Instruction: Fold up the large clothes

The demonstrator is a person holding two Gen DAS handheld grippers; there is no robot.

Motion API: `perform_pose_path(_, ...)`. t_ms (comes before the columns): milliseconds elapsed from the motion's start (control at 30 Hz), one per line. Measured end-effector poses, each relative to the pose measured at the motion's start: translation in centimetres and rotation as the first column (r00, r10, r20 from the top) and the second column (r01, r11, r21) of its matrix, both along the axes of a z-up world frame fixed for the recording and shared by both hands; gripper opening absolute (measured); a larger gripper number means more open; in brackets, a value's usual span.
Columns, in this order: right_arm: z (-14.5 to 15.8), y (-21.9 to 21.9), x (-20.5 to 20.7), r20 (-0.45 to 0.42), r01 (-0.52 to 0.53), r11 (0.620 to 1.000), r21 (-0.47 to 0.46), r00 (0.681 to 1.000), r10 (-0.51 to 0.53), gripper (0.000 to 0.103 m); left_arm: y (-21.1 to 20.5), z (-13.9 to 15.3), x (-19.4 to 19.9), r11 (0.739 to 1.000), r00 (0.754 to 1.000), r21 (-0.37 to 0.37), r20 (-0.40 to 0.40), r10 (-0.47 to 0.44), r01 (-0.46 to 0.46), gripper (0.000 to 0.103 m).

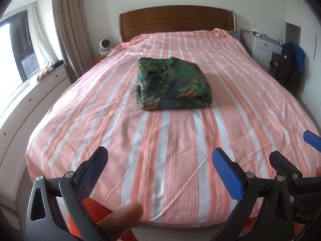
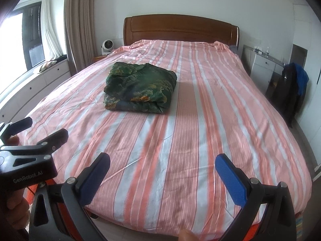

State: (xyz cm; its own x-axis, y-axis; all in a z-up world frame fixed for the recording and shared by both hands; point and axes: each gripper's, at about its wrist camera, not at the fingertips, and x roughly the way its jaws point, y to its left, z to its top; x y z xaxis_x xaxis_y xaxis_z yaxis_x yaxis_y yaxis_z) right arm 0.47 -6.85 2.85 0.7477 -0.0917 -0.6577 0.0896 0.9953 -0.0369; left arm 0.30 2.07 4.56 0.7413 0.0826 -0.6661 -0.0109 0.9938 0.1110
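Both claws hang released at the foot of the bed (image 1: 60,124), left claw (image 1: 160,172) and right claw (image 2: 162,172), with the folded green garment (image 1: 173,83) mid-mattress well ahead, roughly squarish, marginally nearer the left claw.

A: What lies on the bed (image 1: 180,140)?

B: A folded green patterned garment (image 1: 173,83), a thick bundle near the middle of the pink and white striped sheet (image 1: 240,92), well apart from the wooden headboard (image 1: 176,23).

A: And the left gripper (image 1: 160,172)?

B: It hangs above the foot of the bed with its blue-padded fingers (image 1: 226,176) spread wide and nothing between them. A thumb (image 1: 120,219) shows at the lower edge.

A: Anything else close by?

B: Part of the right gripper (image 1: 297,160) pokes in at the right edge. Farther right, a dark jacket (image 1: 291,66) hangs by a white cabinet (image 1: 262,48); a small white fan (image 1: 104,45) stands left of the headboard.
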Motion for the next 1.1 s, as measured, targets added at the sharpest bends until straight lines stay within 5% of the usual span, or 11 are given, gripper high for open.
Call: perform_pose_path(1100, 0.9, 0.8, 0.7, 0.026, -0.015, 1.000, -0.011, 1.000, 0.015, 0.103, 0.5, 0.1, 0.5, 1.000, 1.000, 0.019, -0.026, 0.005, -0.005, 0.103)
